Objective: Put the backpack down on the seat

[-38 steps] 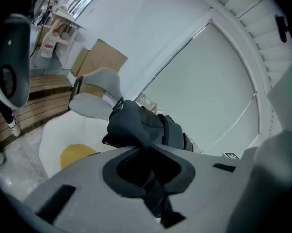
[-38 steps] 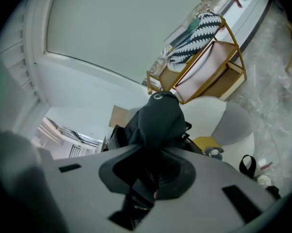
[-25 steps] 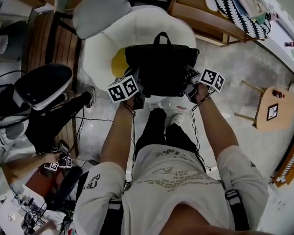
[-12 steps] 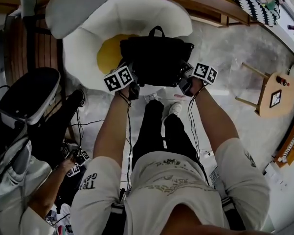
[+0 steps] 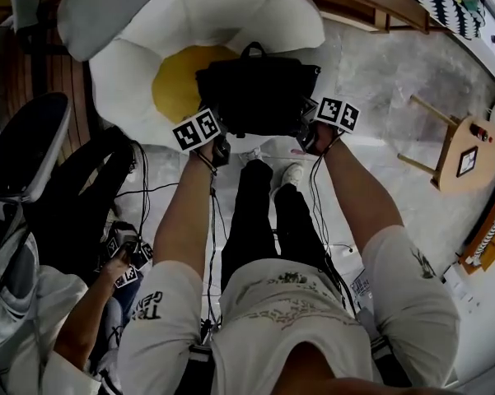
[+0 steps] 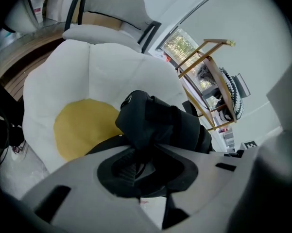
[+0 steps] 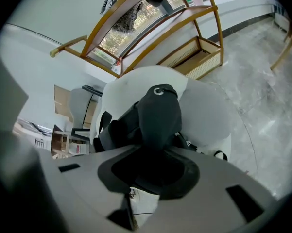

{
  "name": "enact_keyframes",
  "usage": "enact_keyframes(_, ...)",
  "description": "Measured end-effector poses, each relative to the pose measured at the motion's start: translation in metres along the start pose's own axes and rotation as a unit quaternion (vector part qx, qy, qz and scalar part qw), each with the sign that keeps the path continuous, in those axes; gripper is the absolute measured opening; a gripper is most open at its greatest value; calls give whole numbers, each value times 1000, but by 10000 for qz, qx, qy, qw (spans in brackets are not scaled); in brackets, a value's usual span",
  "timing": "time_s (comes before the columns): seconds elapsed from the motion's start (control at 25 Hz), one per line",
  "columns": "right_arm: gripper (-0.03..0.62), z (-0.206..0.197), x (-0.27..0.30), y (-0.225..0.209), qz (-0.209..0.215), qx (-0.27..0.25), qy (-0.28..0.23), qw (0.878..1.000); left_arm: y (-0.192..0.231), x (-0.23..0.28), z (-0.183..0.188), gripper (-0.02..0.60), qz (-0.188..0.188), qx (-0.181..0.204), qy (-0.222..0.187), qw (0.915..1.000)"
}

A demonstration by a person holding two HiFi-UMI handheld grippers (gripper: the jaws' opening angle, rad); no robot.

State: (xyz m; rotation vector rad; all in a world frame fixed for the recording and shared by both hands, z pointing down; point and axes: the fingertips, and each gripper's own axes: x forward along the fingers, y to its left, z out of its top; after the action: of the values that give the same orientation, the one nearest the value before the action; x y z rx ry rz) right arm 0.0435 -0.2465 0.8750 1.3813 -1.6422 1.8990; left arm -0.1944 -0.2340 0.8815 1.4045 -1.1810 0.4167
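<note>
A black backpack (image 5: 259, 97) rests on the front of a white egg-shaped seat (image 5: 231, 15), beside its yellow centre (image 5: 175, 81). My left gripper (image 5: 222, 145) is at the pack's near left corner and my right gripper (image 5: 306, 137) at its near right corner. In the left gripper view, black fabric of the backpack (image 6: 160, 123) runs down between the jaws of the left gripper (image 6: 141, 166). The right gripper view shows a rounded part of the backpack (image 7: 158, 115) sitting in the right gripper (image 7: 153, 171). Both pairs of jaws are opening with the fabric still between them.
A grey cushioned chair (image 5: 107, 6) stands behind the seat. A wooden shelf unit (image 5: 354, 6) runs along the back right. A small round wooden table (image 5: 461, 151) stands to the right. At the left are a dark office chair (image 5: 25, 146) and another person's hand (image 5: 119, 266) with marker cubes; cables cross the floor.
The backpack and both grippers have moved forward and down onto the white seat. The seat's yellow centre now shows beside the pack.
</note>
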Motion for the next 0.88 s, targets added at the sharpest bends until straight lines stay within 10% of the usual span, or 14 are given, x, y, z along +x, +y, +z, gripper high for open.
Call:
enact_keyframes(0.28, 165, -22, -6, -17, -269, -293, 402, 9984, 0, 7, -35, 258, -240, 213, 508, 9982)
enact_keyframes(0.56, 213, -28, -43, -36, -364, -330, 95, 9987, 2, -1, -48, 285, -21, 439, 452, 9980)
enact_keyframes(0.8, 174, -24, -80, -8, 120, -433, -304, 9985, -33, -27, -51, 268, -10, 571, 114, 9983)
enact_keyframes(0.88, 98, -26, -97, 5, 173, -594, -409, 9972, -56, -45, -48, 130, 9, 980, -127, 9951)
